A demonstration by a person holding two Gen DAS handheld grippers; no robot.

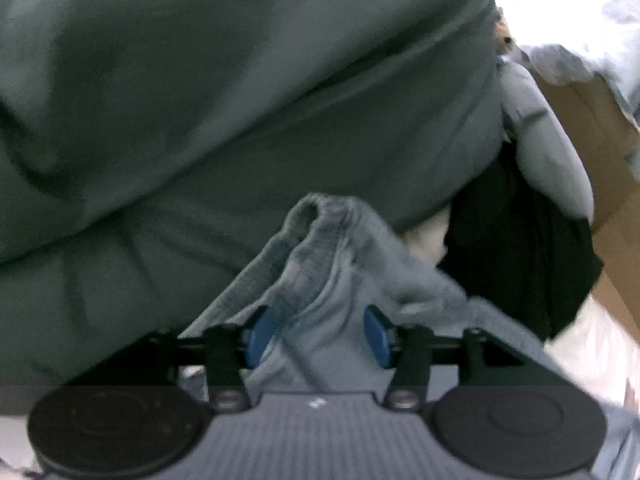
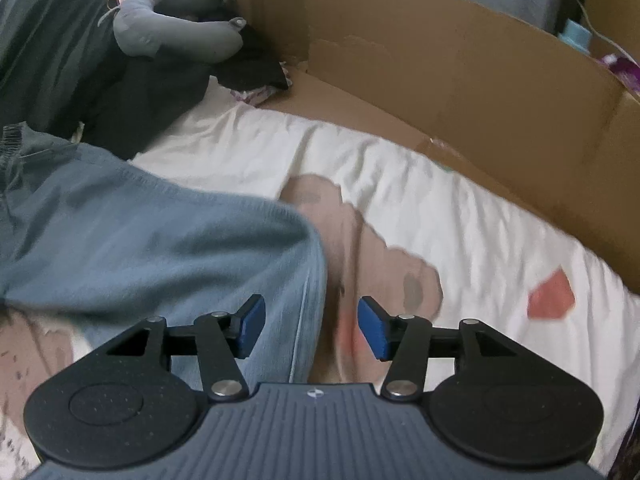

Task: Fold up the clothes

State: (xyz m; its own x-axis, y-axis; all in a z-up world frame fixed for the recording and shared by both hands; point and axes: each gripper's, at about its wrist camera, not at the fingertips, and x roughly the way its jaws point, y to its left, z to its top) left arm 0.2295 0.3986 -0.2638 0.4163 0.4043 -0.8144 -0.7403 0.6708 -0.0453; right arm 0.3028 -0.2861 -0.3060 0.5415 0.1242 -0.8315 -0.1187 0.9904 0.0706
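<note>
blue-grey garment [image 2: 160, 240] lies bunched on the bed sheet [image 2: 440, 216], beside a dark green garment [image 1: 240, 80] | left tool [image 1: 316, 334] spread, waistband fabric between its pads, likely ready to pinch | right tool [image 2: 312, 328] spread at the garment's edge, holding nothing | fold stage unclear

A white bed sheet printed with tan and red shapes [image 2: 440, 216] is spread as the supporting surface. A blue-grey knitted garment [image 2: 140, 236] is laid on it at the near left. A dark green blanket [image 2: 44, 52], a black cloth [image 2: 160, 96] and a grey curved cushion [image 2: 180, 36] are piled far left. Brown cardboard [image 2: 460, 92] borders the far right edge.
</note>
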